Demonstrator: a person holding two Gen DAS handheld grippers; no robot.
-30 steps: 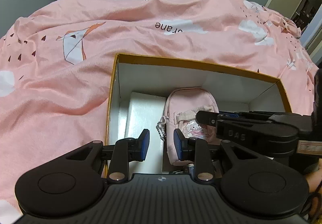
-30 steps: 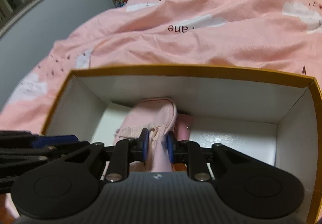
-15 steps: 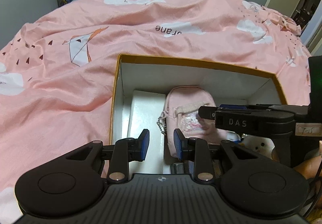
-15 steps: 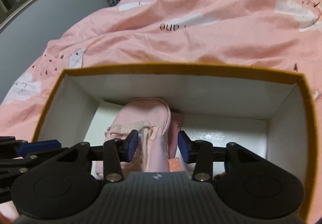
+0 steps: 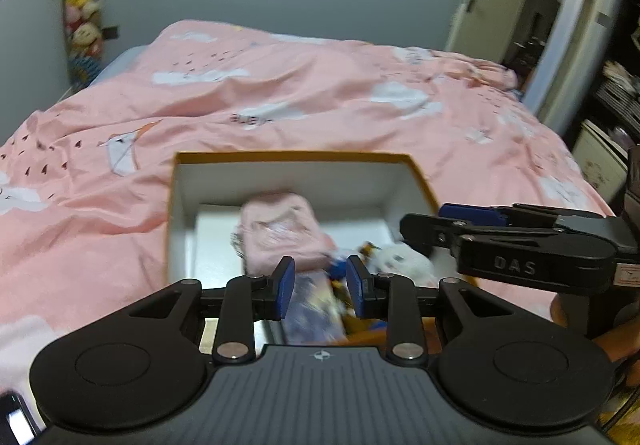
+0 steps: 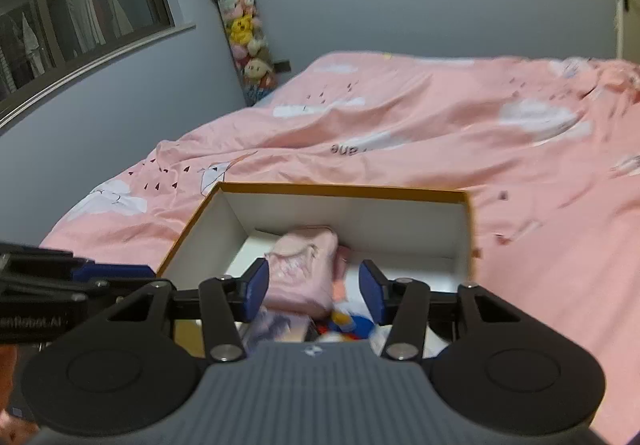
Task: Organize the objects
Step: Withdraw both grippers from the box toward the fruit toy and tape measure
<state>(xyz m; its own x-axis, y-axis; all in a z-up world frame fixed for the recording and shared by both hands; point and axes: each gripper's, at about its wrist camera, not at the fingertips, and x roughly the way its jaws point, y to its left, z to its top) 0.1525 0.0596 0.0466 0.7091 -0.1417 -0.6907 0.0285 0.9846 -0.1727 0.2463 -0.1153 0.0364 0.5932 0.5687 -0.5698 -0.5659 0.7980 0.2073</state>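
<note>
An orange-rimmed white box (image 5: pixel 294 157) (image 6: pixel 344 189) sits on the pink bed. Inside lies a small pink bag (image 5: pixel 280 237) (image 6: pixel 304 269), with a white plush toy (image 5: pixel 400 261), a blue and yellow item (image 6: pixel 352 321) and a pale purple packet (image 5: pixel 312 305) nearer me. My left gripper (image 5: pixel 320 287) is open and empty above the box's near edge. My right gripper (image 6: pixel 314 295) is open and empty, above the pink bag, not touching it. It shows side-on in the left wrist view (image 5: pixel 448 221).
The pink patterned duvet (image 5: pixel 320 105) covers the bed all around the box. A tall column of plush toys (image 6: pixel 244 25) stands in the far corner. A door (image 5: pixel 472 1) and shelves are at the right. A window (image 6: pixel 80 5) is at the left.
My right gripper let go of the pink bag and opened wide. Both grippers pulled up and back from the box, so the bag now lies loose inside and more of the room shows.
</note>
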